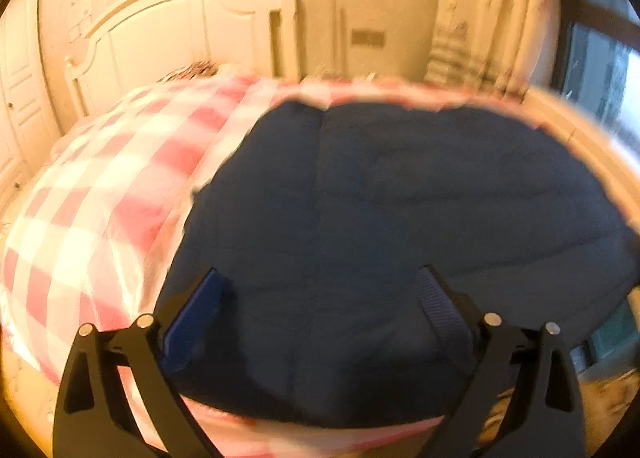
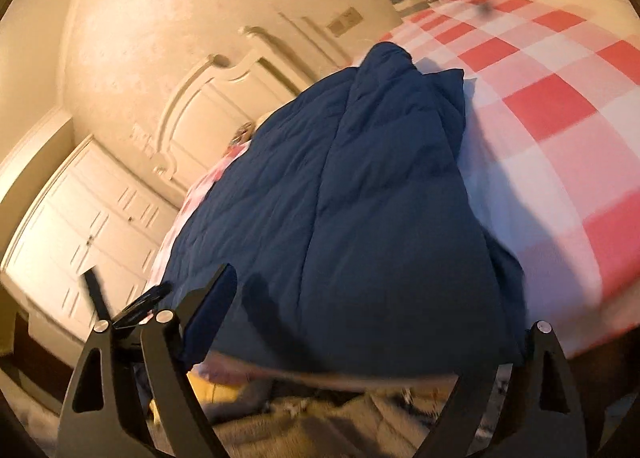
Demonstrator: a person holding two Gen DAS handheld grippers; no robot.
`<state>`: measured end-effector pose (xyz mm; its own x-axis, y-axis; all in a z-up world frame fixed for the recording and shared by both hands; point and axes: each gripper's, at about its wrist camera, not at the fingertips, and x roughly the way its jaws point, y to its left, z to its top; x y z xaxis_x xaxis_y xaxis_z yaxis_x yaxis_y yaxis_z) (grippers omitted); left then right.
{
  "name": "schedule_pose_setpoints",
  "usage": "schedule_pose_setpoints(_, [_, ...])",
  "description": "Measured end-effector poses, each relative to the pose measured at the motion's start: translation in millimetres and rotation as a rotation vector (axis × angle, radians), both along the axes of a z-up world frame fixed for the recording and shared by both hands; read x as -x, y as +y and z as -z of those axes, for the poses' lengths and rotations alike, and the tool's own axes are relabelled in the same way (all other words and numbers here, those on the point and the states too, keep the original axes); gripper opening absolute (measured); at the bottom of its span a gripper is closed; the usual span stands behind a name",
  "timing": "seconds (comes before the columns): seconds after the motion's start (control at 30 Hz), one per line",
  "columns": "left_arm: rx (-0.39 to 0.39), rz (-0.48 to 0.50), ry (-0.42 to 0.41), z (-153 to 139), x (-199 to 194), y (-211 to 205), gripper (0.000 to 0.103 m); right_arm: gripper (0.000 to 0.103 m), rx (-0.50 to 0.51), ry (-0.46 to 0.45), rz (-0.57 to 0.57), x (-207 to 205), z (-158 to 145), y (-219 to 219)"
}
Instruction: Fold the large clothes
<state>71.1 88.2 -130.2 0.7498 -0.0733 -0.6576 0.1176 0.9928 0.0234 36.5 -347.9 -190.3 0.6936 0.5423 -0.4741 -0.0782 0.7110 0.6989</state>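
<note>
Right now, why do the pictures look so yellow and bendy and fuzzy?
Left wrist view: warm yellowish light, motion blur smears the checked bedspread and the navy garment; the fisheye lens curves the headboard. Right wrist view: same warm tint, tilted, sharper on the garment, blurred near the bottom.

No readable text, labels, brands or numbers in either view, faint marks on the headboard point(image 1: 78, 17) too blurred to read, wall plate point(image 1: 367, 37) blank, navy garment point(image 1: 380, 197) without visible tag

checked bedsheet point(image 1: 92, 193), white headboard point(image 1: 168, 29), wardrobe point(image 2: 92, 225)
</note>
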Motion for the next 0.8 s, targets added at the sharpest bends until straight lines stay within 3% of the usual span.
schedule_pose_setpoints(0.1, [-0.021, 0.068, -0.065, -33.7, -15.5, -32.0, 0.097, 0.090, 0.034, 0.043, 0.093, -27.7, -11.3, 12.1])
schedule_pose_setpoints(0.17, [-0.017, 0.107, -0.041, -40.5, -39.8, -53.8, 0.097, 0.090, -0.002, 0.055, 0.165, -38.0, -9.1, 10.1])
schedule_pose_setpoints(0.23, [-0.027, 0.106, 0.003, -35.4, -76.4, -73.5, 0.097, 0.073, -0.045, 0.009, 0.193, -46.6, -6.0, 4.7])
schedule_pose_setpoints(0.27, [-0.039, 0.092, 0.015, -31.8, -93.9, -80.6, 0.097, 0.050, -0.027, -0.019, 0.206, -47.7, -5.8, 2.5])
schedule_pose_setpoints(0.3, [-0.051, 0.085, 0.048, -24.5, -117.5, -90.1, 0.097, 0.041, -0.029, -0.053, 0.205, -47.9, -5.6, -1.0])
schedule_pose_setpoints(0.37, [-0.079, 0.072, 0.141, -3.1, -153.0, -105.0, 0.097, 0.036, -0.052, -0.090, 0.201, -45.1, -6.7, -5.1])
schedule_pose_setpoints(0.43, [-0.117, 0.054, 0.163, 15.2, -169.6, -121.3, 0.099, 0.033, -0.056, -0.153, 0.193, -38.8, -15.1, -7.0])
schedule_pose_setpoints(0.53, [-0.125, 0.059, 0.150, 16.2, -173.2, -144.5, 0.096, 0.031, -0.090, -0.232, 0.226, -32.0, -31.1, -21.0])
schedule_pose_setpoints(0.67, [-0.164, 0.109, 0.111, 19.2, -169.4, -192.8, 0.093, 0.031, -0.040, -0.315, 0.294, -28.2, -65.5, -41.6])
schedule_pose_setpoints(0.77, [-0.095, 0.159, 0.117, 15.3, -169.5, -213.0, 0.087, 0.031, -0.002, -0.347, 0.328, -25.1, -88.2, -50.5])
schedule_pose_setpoints(0.8, [-0.024, 0.192, 0.106, 5.4, -163.9, -208.4, 0.082, 0.031, 0.032, -0.366, 0.333, -25.2, -101.1, -48.1])
